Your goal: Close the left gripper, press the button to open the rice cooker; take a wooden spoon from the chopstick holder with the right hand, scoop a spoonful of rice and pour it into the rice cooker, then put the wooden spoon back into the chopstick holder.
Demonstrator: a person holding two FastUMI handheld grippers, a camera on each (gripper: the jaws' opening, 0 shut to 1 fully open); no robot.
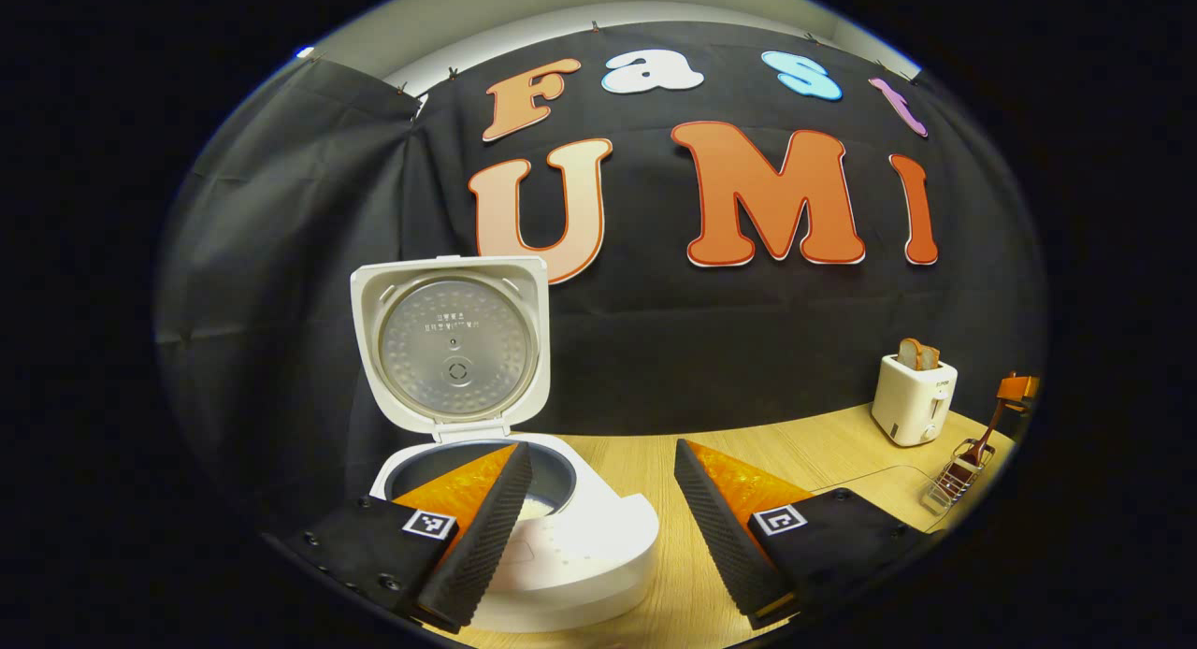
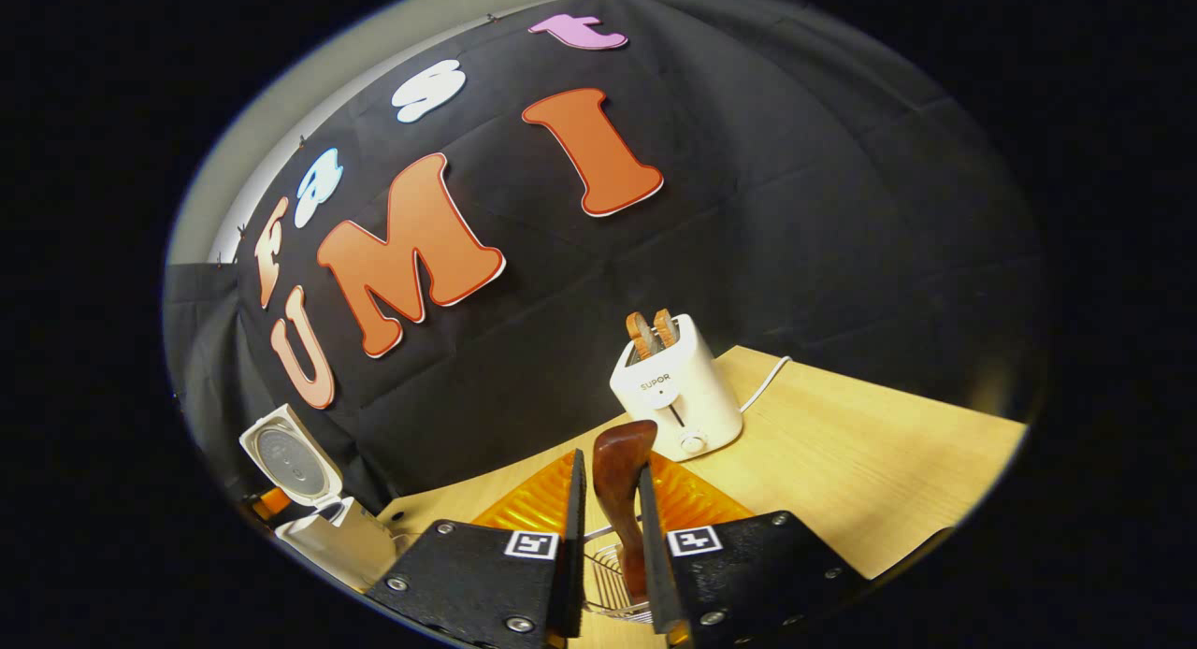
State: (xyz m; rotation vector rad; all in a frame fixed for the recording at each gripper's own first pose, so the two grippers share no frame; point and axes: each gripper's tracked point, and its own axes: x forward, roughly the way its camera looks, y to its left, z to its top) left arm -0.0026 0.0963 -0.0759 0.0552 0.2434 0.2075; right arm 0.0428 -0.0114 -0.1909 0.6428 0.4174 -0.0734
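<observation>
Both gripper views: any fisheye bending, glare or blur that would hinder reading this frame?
Left gripper view: strong fisheye, the table edge curves; the rice cooker lid is sharp, with soft reflection on its metal inner plate; the chopstick holder is small at the rim. Right gripper view: tilted, the toaster leans; the wooden spoon between the fingers is sharp.

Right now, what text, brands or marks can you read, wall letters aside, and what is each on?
"SUPOR": front of the white toaster, above its lever slot.
Small printed lines on the metal inner plate of the open rice cooker lid: too small to read.
Square black-and-white tags on the left gripper and right gripper: patterns, not words.
</observation>
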